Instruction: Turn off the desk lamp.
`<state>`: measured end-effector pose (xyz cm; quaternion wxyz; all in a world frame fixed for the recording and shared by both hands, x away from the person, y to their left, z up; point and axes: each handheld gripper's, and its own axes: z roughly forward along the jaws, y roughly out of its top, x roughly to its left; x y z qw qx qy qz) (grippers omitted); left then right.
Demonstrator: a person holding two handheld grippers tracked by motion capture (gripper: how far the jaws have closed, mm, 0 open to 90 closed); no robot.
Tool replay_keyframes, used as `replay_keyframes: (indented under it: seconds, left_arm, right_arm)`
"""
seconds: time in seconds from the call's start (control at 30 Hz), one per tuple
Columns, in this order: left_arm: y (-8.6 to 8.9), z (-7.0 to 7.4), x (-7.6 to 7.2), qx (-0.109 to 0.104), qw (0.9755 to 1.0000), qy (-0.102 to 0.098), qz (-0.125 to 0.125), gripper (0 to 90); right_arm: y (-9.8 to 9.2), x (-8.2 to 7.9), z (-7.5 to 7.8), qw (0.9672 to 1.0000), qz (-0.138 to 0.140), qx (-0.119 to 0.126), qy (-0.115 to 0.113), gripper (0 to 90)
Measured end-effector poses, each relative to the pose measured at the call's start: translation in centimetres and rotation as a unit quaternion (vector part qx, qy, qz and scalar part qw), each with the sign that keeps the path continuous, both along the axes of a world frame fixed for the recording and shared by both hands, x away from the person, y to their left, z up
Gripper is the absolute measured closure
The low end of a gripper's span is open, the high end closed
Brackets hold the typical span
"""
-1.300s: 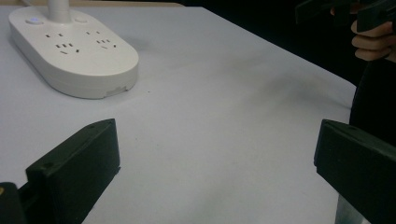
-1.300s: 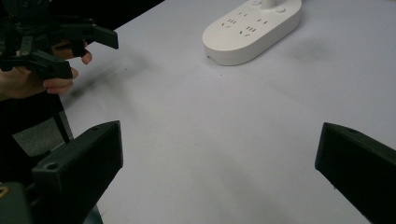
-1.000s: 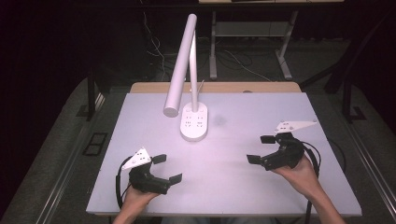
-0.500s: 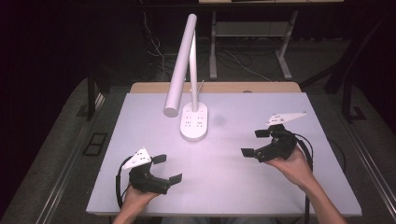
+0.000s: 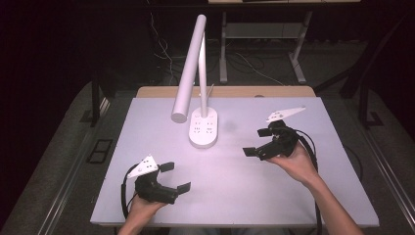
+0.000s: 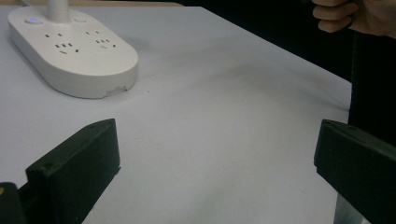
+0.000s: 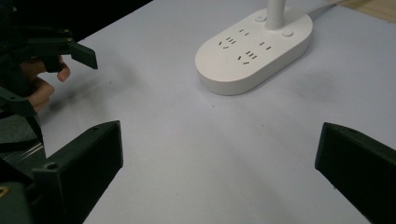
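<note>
A white desk lamp stands at the middle back of the table, its oval base (image 5: 203,128) carrying power sockets and its tube head (image 5: 189,70) leaning forward-left. The base (image 6: 70,51) also appears at the upper left of the left gripper view and the base (image 7: 254,46) at the top of the right gripper view. My left gripper (image 5: 175,177) rests near the front left edge, open, nothing between its jaws. My right gripper (image 5: 256,142) hovers at the right of the lamp base, open and empty, pointing left toward it.
The white table (image 5: 235,196) has a wooden strip (image 5: 225,91) along its back edge. Cables trail from both grippers. Dark floor, table legs (image 5: 298,58) and wires lie beyond the table.
My right gripper has moved forward and a little left, nearer the lamp base. The left gripper has stayed put.
</note>
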<state>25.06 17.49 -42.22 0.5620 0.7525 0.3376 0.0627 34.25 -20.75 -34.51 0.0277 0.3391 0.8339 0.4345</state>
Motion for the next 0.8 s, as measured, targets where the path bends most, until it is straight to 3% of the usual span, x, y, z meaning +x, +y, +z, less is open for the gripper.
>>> replay_keyframes:
  seconds: [0.3,0.5,0.8]
  left_arm:
    - [0.2,0.0,0.1,-0.002,1.0,-0.001,-0.001,0.0]
    - [0.3,0.2,0.1,-0.013,0.9999,0.0,-0.005,0.0]
    - [0.3,0.2,0.1,-0.009,1.0,-0.001,-0.004,0.0]
  right_arm:
    - [1.3,1.6,0.1,1.0,0.007,-0.006,0.002,0.9]
    - [2.3,2.7,0.0,0.9999,0.011,-0.01,0.0,0.9]
    - [3.9,4.4,-0.5,0.9997,0.02,-0.013,0.005,0.9]
